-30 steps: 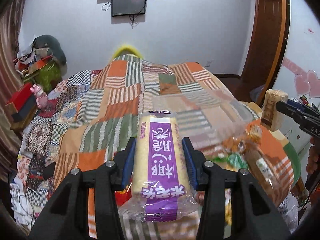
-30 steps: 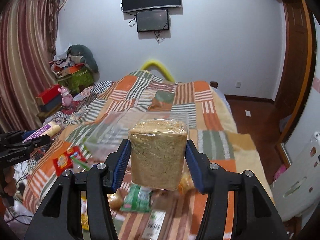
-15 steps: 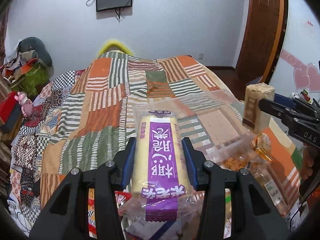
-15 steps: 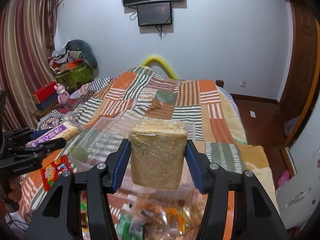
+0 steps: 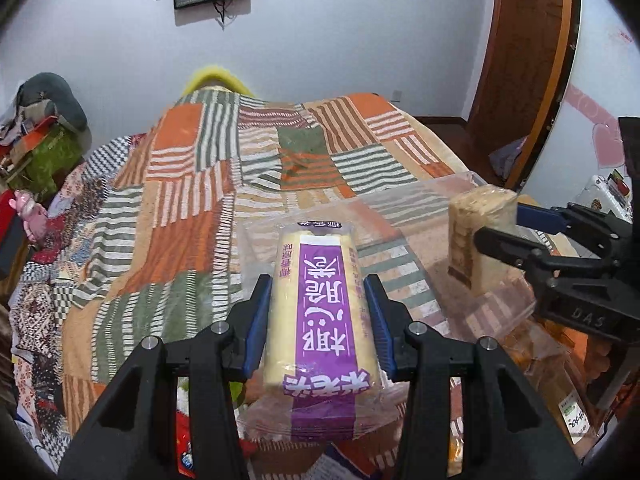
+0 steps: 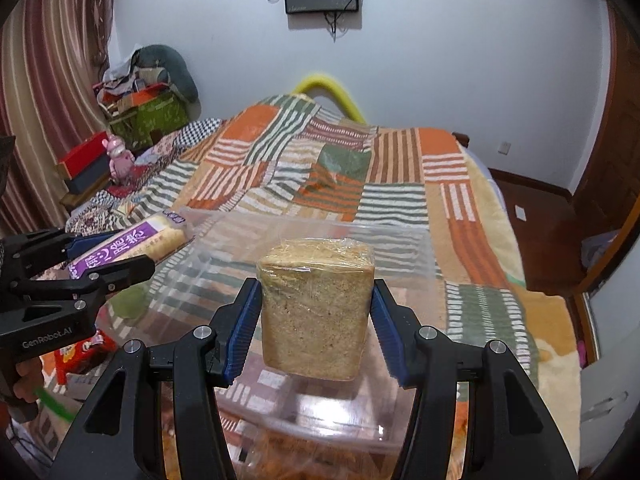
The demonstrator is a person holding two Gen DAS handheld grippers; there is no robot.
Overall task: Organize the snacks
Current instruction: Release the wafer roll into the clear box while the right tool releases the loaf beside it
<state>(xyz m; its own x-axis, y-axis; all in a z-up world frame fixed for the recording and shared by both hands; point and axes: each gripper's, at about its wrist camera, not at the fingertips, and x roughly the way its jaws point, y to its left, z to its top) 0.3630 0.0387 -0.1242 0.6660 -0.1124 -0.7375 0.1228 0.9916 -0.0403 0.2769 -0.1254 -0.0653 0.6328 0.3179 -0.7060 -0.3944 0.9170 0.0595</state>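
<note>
My left gripper (image 5: 318,312) is shut on a long cream snack pack with a purple label (image 5: 320,312), held over a clear plastic bin (image 5: 420,200) on the bed. My right gripper (image 6: 314,314) is shut on a wrapped tan block of crackers (image 6: 316,304), held above the same clear bin (image 6: 400,236). The cracker block (image 5: 476,236) and right gripper (image 5: 496,236) show at the right of the left wrist view. The purple pack (image 6: 132,244) and left gripper (image 6: 116,252) show at the left of the right wrist view.
A patchwork blanket (image 6: 400,172) covers the bed. More snack packs lie below the grippers: a red pack (image 6: 80,356) at left, orange snacks (image 5: 532,352) at right. Clutter and boxes (image 6: 148,108) stand at far left; a wooden door (image 5: 524,48) at right.
Both grippers have moved forward and lower over the clear bin with their packs still held. The bin now lies directly under and ahead of both packs.
</note>
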